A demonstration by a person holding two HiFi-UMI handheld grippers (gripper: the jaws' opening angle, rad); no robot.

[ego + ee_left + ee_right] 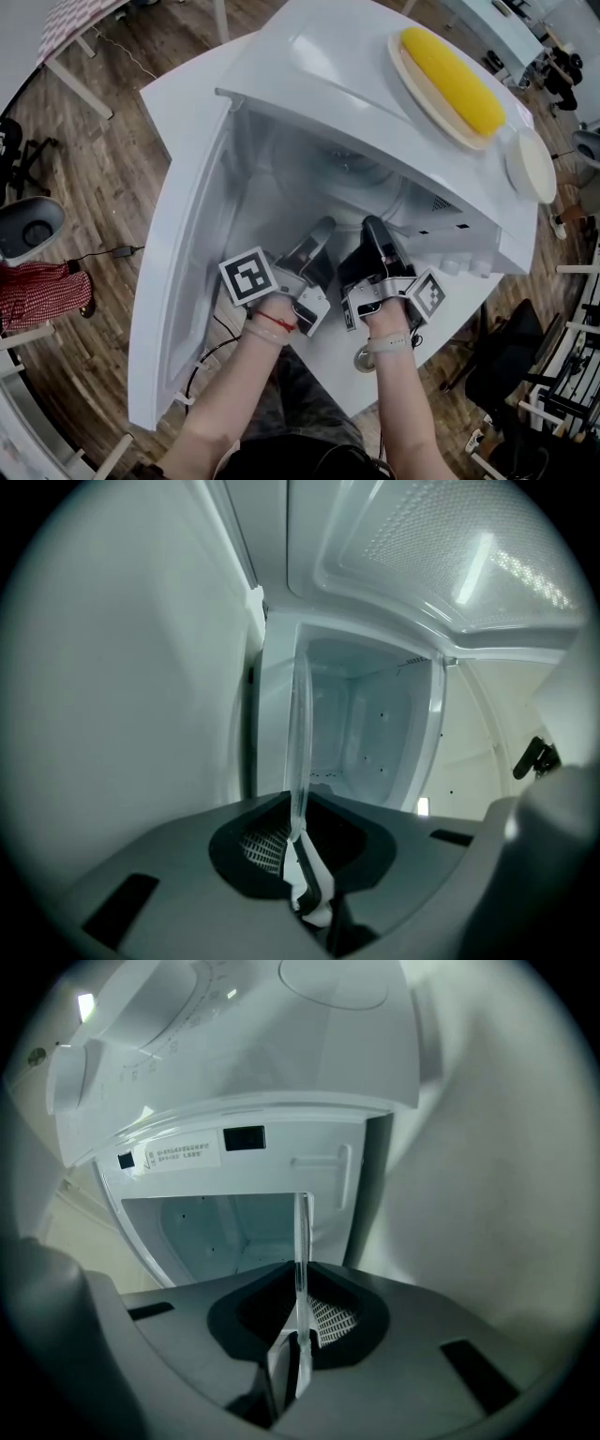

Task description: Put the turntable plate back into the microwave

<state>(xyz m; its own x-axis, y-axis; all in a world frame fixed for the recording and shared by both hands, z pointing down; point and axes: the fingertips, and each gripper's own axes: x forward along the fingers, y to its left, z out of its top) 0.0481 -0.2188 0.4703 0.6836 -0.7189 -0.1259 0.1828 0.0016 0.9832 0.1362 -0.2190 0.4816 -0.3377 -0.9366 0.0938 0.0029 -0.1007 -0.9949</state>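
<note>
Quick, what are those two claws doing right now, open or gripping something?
The left gripper: shut on the rim of the glass turntable plate.
The right gripper: shut on the same plate's rim.

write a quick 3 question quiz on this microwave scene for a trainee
1. True or false: the door of the white microwave is shut.
2. The yellow corn cob lies on a round beige plate. Where does that plate stand? A) inside the microwave B) on top of it C) on the floor
3. What are the jaws of the left gripper and the right gripper both shut on?

Key: 1 false; 2 B; 3 the clear glass turntable plate, held by its edge.
</note>
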